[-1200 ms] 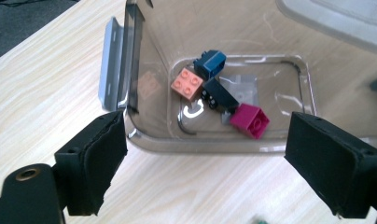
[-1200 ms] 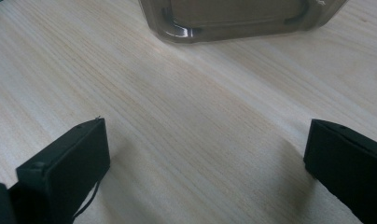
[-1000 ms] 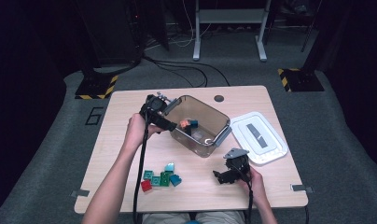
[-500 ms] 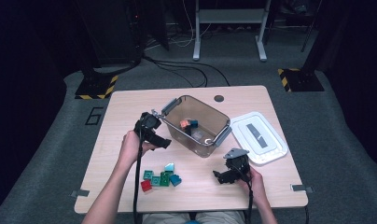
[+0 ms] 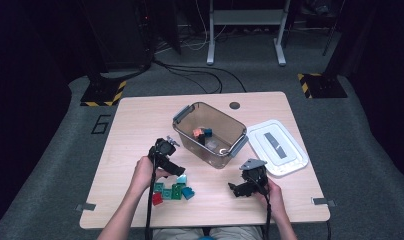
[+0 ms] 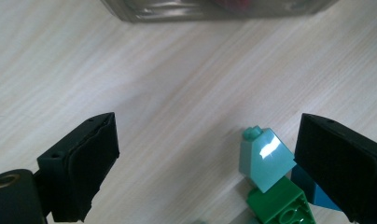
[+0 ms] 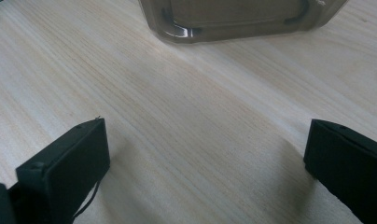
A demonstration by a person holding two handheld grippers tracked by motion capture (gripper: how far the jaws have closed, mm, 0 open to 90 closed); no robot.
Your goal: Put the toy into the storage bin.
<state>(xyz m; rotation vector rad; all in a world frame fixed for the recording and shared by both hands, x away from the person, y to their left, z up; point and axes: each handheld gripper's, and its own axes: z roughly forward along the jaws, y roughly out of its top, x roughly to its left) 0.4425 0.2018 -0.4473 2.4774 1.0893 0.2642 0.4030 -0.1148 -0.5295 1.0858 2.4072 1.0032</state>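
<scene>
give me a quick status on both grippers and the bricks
Left gripper open, jaws just widened, over brick pile, nothing held. Right gripper open, empty. Two bricks in clear bin. Nothing in the way.

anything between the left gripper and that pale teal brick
Nothing visible. The left gripper is open, and the pale teal brick lies on bare table near its right-hand finger, leaning on a green brick.

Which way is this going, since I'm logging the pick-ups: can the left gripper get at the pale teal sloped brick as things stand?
Probably yes. The left gripper is open just above the pale teal sloped brick, nothing between; the right jaw crowds the blue brick beside it.
</scene>
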